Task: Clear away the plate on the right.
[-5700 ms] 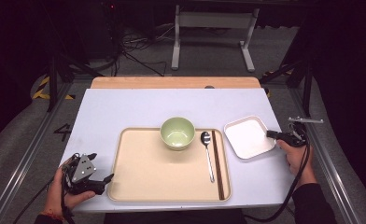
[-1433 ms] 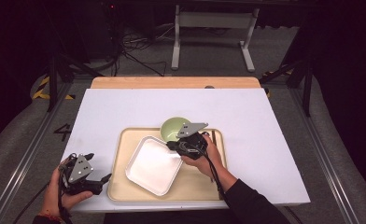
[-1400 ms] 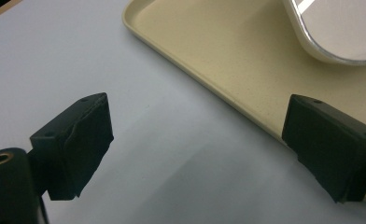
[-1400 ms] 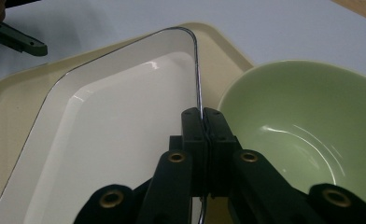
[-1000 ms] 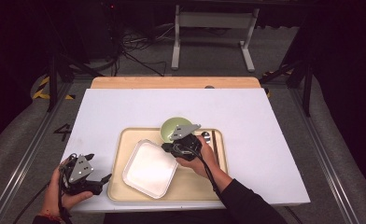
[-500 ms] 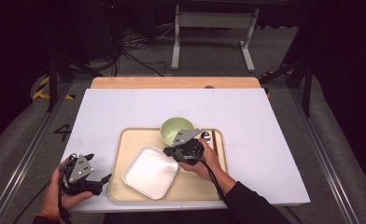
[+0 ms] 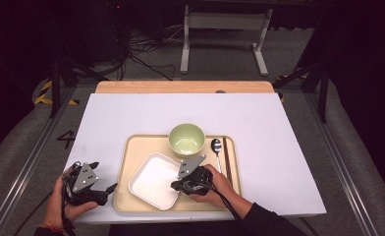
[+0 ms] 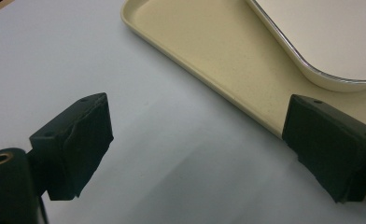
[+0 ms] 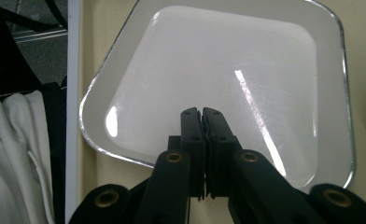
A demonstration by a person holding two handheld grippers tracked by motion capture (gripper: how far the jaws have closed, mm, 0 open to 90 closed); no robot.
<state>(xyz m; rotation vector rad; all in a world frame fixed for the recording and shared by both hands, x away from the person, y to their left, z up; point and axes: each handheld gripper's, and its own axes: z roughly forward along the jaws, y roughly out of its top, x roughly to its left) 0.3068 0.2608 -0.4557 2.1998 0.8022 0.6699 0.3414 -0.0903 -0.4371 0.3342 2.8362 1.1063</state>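
Nearest the person, the left gripper [image 7: 90, 184] rests on the white table [image 7: 131, 113] just left of the tray [image 7: 126, 162], exactly where it was before; its jaws stand wide apart with nothing between them. The right gripper [image 7: 178, 186] has its jaws pressed together on the near right rim of the white square plate [image 7: 153, 179]. Compared with the earliest frame, this plate has left the table at the right and now lies inside the tray, front centre. Beyond it, unmoved: one green bowl [image 7: 186, 139], one spoon [image 7: 216, 147] and one pair of chopsticks [image 7: 227, 160]. Count: one tray, one plate, two grippers.
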